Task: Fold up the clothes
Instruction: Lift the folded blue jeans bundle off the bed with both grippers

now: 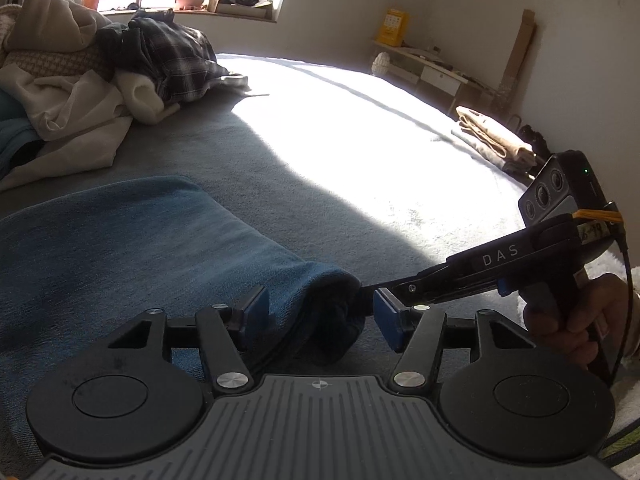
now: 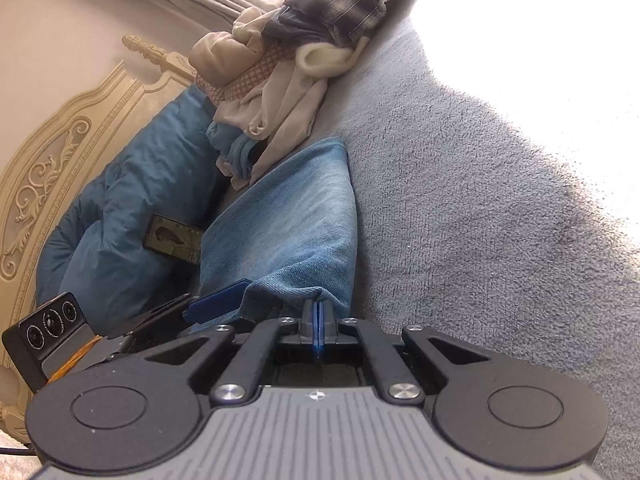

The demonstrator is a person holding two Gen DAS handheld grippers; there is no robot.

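A blue denim garment lies on the grey bed cover, one end bunched toward me. My left gripper is open, its blue pads on either side of that bunched end without pressing it. My right gripper is shut on the edge of the same denim garment. In the left wrist view the right gripper reaches in from the right and meets the garment's end. In the right wrist view one blue pad of the left gripper shows beside the cloth.
A pile of unfolded clothes lies at the far left of the bed. A folded beige garment sits at the bed's right edge. A blue duvet and a carved headboard lie beyond. A shelf stands by the wall.
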